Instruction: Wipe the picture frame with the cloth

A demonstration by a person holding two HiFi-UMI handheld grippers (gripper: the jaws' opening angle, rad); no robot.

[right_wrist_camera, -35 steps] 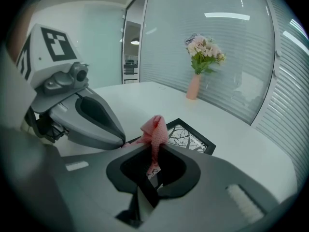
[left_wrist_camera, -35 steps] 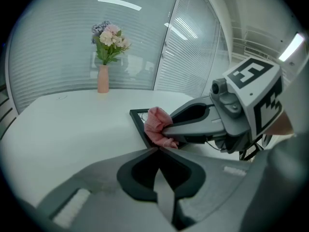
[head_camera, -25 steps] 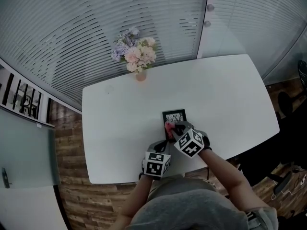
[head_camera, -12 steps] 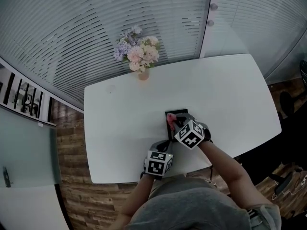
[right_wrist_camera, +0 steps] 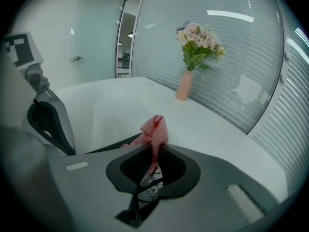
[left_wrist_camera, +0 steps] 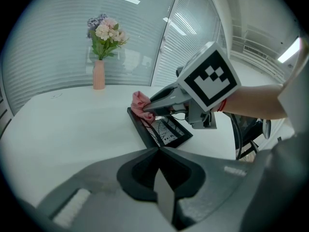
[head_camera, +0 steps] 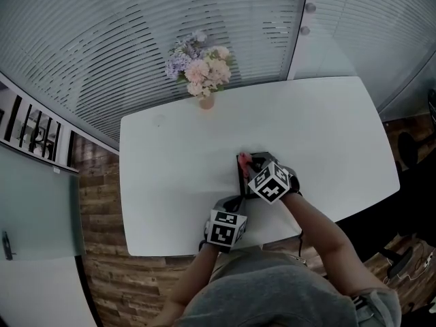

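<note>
Our right gripper (left_wrist_camera: 149,109) has its jaws clamped on the pink cloth (right_wrist_camera: 155,128). A small bunch of it sticks out past the tips and rests on the far corner of the picture frame (left_wrist_camera: 166,132), which lies flat on the white table (head_camera: 170,182), toward our side. Our left gripper (left_wrist_camera: 158,151) has its jaws closed together, tips right at the frame's near corner; we cannot tell whether they nip it or merely touch it. That is our main worry: if the frame is not pinned, a wiping stroke may shove it across the smooth top. With so little cloth showing, a steep press could also scrape the hard jaw tips on the glass, or tug the cloth free.
</note>
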